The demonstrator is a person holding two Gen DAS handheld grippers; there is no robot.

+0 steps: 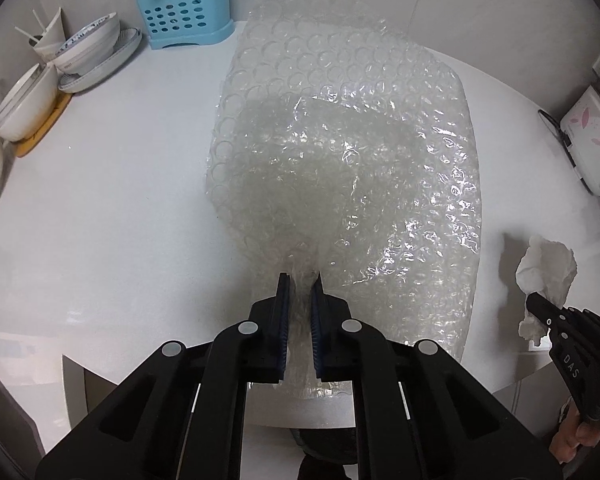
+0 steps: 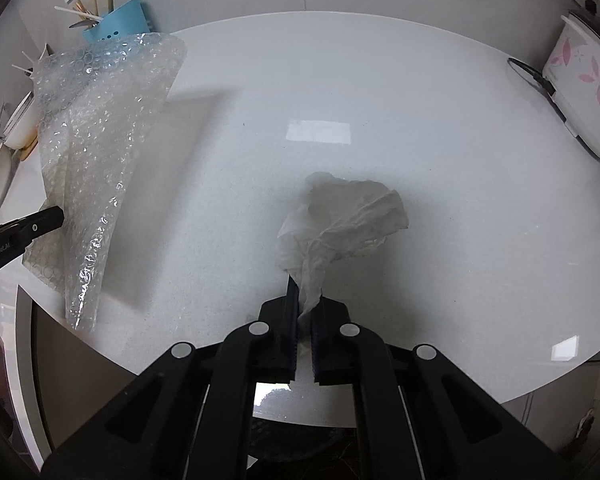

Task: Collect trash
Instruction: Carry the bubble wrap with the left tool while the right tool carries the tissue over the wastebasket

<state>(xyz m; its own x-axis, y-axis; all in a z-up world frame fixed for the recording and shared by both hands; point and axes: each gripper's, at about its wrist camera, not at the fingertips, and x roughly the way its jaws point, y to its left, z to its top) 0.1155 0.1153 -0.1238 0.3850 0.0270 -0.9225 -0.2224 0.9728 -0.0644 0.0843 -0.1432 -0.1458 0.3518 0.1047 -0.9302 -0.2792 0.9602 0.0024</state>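
Observation:
My left gripper [image 1: 301,280] is shut on a large clear sheet of bubble wrap [image 1: 340,152] and holds it up above the white round table [image 1: 120,200]. The sheet also shows at the left of the right wrist view [image 2: 100,152], with the left gripper's finger [image 2: 40,220] on it. My right gripper [image 2: 306,292] is shut on a crumpled white paper tissue [image 2: 340,216] and holds it above the table [image 2: 420,120]. The tissue [image 1: 548,268] and right gripper [image 1: 540,308] show at the right edge of the left wrist view.
A blue utensil holder [image 1: 184,8] with chopsticks stands at the table's back left, next to stacked bowls and plates [image 1: 88,48]. A white appliance with pink flowers [image 2: 580,80] and its cord sit at the right. The table's front edge [image 2: 500,396] is close below.

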